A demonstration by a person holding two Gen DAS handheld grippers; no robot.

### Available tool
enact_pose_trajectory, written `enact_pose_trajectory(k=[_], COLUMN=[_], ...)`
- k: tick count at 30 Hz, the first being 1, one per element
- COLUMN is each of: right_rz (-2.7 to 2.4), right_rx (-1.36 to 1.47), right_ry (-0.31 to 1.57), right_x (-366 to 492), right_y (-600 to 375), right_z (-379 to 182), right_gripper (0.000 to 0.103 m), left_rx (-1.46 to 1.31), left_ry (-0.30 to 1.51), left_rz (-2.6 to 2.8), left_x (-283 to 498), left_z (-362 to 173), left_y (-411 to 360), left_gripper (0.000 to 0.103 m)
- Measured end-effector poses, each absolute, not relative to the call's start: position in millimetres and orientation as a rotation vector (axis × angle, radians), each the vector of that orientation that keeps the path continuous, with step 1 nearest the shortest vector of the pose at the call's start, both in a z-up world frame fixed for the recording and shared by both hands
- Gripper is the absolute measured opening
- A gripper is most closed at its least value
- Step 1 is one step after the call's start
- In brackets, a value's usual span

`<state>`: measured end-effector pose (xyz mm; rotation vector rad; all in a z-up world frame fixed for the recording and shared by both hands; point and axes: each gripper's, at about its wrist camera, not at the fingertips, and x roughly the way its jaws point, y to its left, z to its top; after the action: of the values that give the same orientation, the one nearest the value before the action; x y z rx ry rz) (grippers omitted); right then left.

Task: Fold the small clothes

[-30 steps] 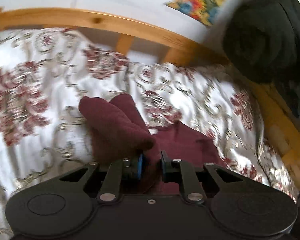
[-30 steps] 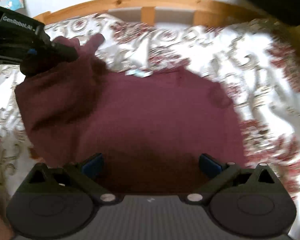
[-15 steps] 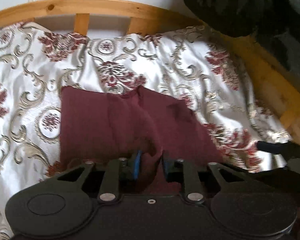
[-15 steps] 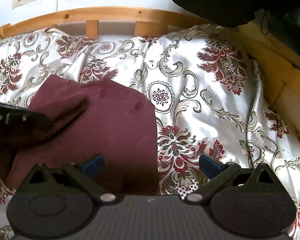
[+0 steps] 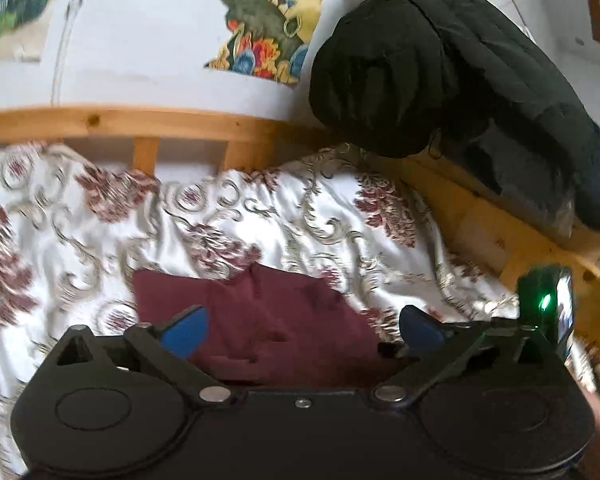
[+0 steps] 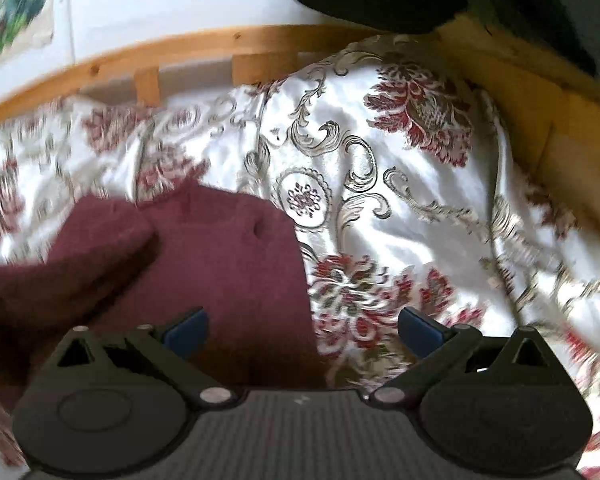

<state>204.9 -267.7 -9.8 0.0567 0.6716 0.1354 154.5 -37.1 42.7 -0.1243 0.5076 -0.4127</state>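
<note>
A: What do you have off the left gripper [image 5: 300, 330]?

B: I see its jaws opening, wide apart, the blue pads [image 5: 184, 334] well clear of each other. Nothing is pinched between them. To its left and ahead lies the white bedspread [image 5: 100, 248] with dark red flowers. Straight ahead, just beyond and between the fingers, the maroon garment [image 5: 260, 320] lies flat on that spread; the pads do not touch it. Further ahead runs the wooden bed frame [image 5: 140, 124], and above it a wall with a colourful picture [image 5: 268, 28]. Ahead and to the right a black jacket [image 5: 440, 80] hangs over the frame's corner. At the far right, beside the right finger, I see a dark device with a green light [image 5: 546, 300]; I cannot tell what it is.

A: And the right gripper [image 6: 300, 330]?

B: I have it standing open too, pads wide apart and holding nothing. To its left the maroon garment [image 6: 220, 260] lies on the spread, one part doubled over the rest at the far left. Its right edge runs between the two fingers, so the left pad sits over cloth and the right pad over the bedspread [image 6: 400, 200]. The wooden bed frame [image 6: 220, 48] curves across ahead, and the view is blurred on its left side.
</note>
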Motion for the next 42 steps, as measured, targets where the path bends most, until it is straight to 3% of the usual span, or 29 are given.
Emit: enact_pose_trajectory(k=[8,13,17,26,42], right_rz=[0.271,0.373,0.442,0.573,0.651], right_rx=[0.355,0.445,0.436,0.706,0.638], right_ry=[0.593,0.660,0.644,0.687,0.681], right_x=[205,218,226,257,258], right_y=[-273,-255,-241,-238,-209], right_z=[-11,-25,-30,-49,-55], right_gripper=[0.103,0.103,0.103,0.103,0.100], left_rx=[-0.075,-0.083,-0.144,-0.112,-0.042], left_ry=[0.601,0.724,0.761,0.751,0.723], left_rz=[-0.323,-0.302,-0.308,-0.312,-0.335], left_x=[150,165,170,167,161], left_z=[-3,-26,-36,-36,-33], left_y=[-6,-1,7,0,-13], left_gripper=[0.102,0.102,0.102,0.102,0.100])
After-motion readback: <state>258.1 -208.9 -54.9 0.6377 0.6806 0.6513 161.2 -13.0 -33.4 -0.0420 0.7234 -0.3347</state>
